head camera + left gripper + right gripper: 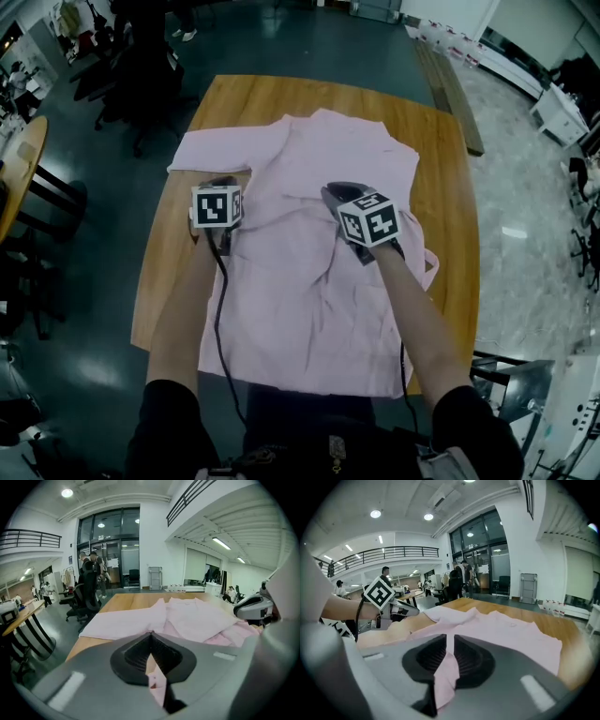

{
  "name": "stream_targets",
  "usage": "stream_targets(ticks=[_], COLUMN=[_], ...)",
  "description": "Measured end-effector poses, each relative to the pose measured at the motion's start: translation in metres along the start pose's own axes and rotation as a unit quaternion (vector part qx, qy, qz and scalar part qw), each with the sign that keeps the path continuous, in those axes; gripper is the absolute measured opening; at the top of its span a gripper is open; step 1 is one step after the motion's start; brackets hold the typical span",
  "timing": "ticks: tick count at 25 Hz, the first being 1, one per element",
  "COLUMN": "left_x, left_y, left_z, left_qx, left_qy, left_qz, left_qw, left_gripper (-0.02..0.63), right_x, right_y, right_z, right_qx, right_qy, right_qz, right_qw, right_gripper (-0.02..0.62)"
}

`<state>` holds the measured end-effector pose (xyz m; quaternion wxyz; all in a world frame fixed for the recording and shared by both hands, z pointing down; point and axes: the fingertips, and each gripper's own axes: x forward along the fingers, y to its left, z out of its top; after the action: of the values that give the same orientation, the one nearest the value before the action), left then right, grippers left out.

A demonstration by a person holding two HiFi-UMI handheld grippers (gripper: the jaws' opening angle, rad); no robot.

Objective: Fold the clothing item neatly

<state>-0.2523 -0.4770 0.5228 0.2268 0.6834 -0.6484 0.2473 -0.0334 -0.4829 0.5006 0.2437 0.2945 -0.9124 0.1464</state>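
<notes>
Now: left tongs closed on shirt near its left sleeve; right tongs pinching fold mid-shirt; shirt spread on worktop.

A wooden table carries a pink shirt, spread out, seemingly rumpled midway.

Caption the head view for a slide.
Left tool and right tool pinch a pink shirt on a wooden table.

Grey left tool, right tool, black cables
</notes>
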Motion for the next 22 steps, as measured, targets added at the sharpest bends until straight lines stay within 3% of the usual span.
stream_targets(ticks=[10, 22], left_x=[0.005, 0.069], left_y=[0.136, 0.203], left_z=[0.001, -0.017], left_qx=[0.004, -0.002], left_qy=[-0.029, 0.009], left_qz=[0.012, 0.006], left_qw=[0.9995, 0.9999], left_gripper=[0.012, 0.197], right_x=[0.068, 0.126], right_y=[0.087, 0.123], right_z=[0.052, 0.054], right_qx=[-0.009, 0.002], right_qy=[-0.011, 0.015], right_qz=[0.002, 0.001], right_qw=[1.000, 1.000], right_gripper=[0.008, 0.008])
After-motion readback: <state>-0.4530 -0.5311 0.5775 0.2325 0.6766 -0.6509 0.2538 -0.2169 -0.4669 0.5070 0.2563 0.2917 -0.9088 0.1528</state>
